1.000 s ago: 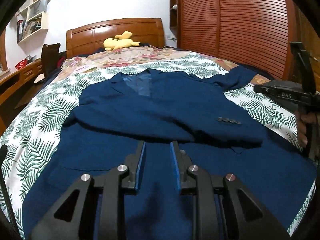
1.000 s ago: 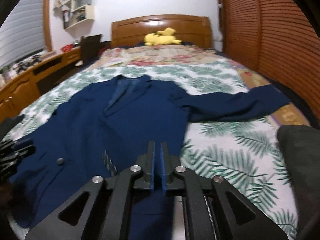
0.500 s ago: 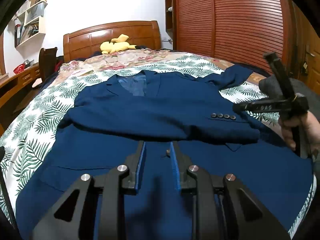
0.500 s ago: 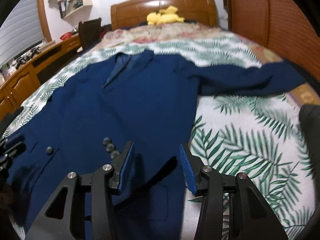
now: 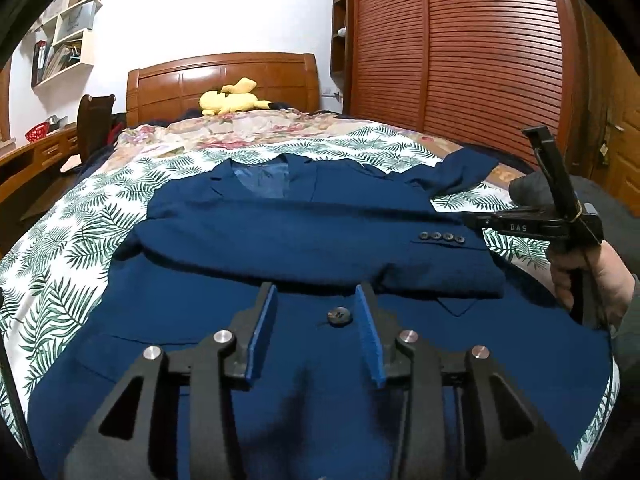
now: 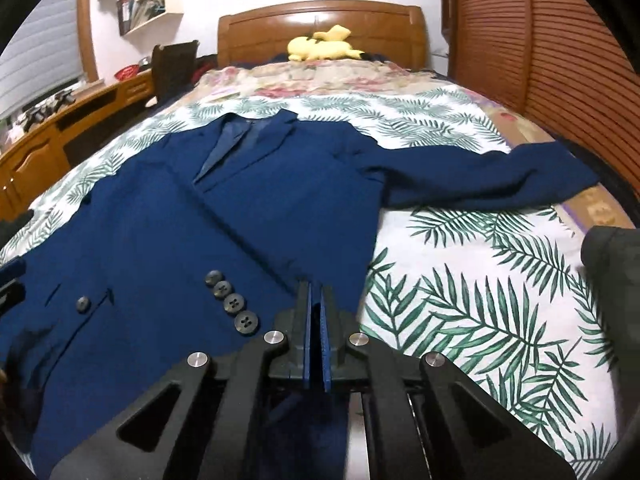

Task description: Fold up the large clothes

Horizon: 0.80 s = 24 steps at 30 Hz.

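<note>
A navy blue jacket [image 5: 280, 232] lies face up on the leaf-print bedspread [image 6: 480, 300]. One sleeve is folded across the chest, its cuff buttons [image 6: 232, 308] close to my right gripper [image 6: 316, 286]. That gripper is shut at the cuff's edge, with dark fabric pinched between its blue pads. In the left wrist view a hand holds the right gripper [image 5: 520, 226] beside the cuff. My left gripper [image 5: 316, 292] hovers low over the jacket front. Its jaws are opening, with a front button [image 5: 339, 315] showing between them and nothing gripped. The other sleeve [image 6: 480, 176] stretches out to the right.
A yellow plush toy [image 5: 232, 98] rests against the wooden headboard [image 5: 224, 76]. A slatted wooden wardrobe [image 5: 480, 60] runs along the right side. A desk [image 6: 60, 132] and a chair [image 6: 172, 68] stand to the left. A dark bundle [image 6: 612, 256] lies at the bed's right edge.
My right gripper dropped toward the cuff, spread its jaws, then shut at the cuff edge. My left gripper's jaws have widened and it stays over the jacket front.
</note>
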Available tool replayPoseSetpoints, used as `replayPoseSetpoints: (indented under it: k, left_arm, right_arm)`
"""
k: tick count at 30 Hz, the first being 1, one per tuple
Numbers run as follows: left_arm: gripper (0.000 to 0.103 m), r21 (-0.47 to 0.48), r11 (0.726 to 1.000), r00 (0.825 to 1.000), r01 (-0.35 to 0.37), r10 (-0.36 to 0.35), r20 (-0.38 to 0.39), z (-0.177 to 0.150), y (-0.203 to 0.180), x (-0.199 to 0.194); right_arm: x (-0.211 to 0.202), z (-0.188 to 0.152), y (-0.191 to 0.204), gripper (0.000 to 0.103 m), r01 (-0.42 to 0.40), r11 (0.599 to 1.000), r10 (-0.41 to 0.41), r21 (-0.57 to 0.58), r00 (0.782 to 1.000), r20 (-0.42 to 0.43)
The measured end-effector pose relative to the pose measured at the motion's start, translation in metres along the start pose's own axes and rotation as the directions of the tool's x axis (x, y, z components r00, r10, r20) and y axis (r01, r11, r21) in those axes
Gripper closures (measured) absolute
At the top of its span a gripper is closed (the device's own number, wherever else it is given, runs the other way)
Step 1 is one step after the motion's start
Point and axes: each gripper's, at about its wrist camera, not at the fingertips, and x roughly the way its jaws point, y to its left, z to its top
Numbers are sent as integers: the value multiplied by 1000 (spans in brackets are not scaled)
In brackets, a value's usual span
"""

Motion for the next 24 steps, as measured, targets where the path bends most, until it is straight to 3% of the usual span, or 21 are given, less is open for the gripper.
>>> replayPoseSetpoints:
  k: [3, 6, 8, 9, 16, 24]
  left_arm:
    - [64, -3, 1000, 1000, -27, 27, 7, 0, 1, -1]
    - [64, -13, 999, 999, -34, 34, 12, -1, 3, -1]
    - [64, -22, 999, 999, -47, 47, 14, -1, 6, -2]
    - [64, -26, 999, 999, -46, 46, 13, 0, 7, -2]
    - [64, -47, 998, 999, -41, 41, 3, 4, 13, -3]
    - [64, -79, 996, 998, -37, 41, 44, 26, 24, -11]
  right_arm:
    - [-2, 1, -1, 102, 7, 1000, -7, 9, 1000, 7]
    - [-10, 5, -2, 81, 39, 999, -40, 14, 999, 30]
    - [-18, 9, -6, 34, 46, 999, -47, 21, 998, 43]
    - [-19, 10, -8, 29, 38, 999, -39, 23, 998, 44]
    - [-19, 32, -40, 28, 98, 995, -98, -4, 995, 29]
    - [18, 77, -106, 28, 181, 978, -178, 102, 983, -38]
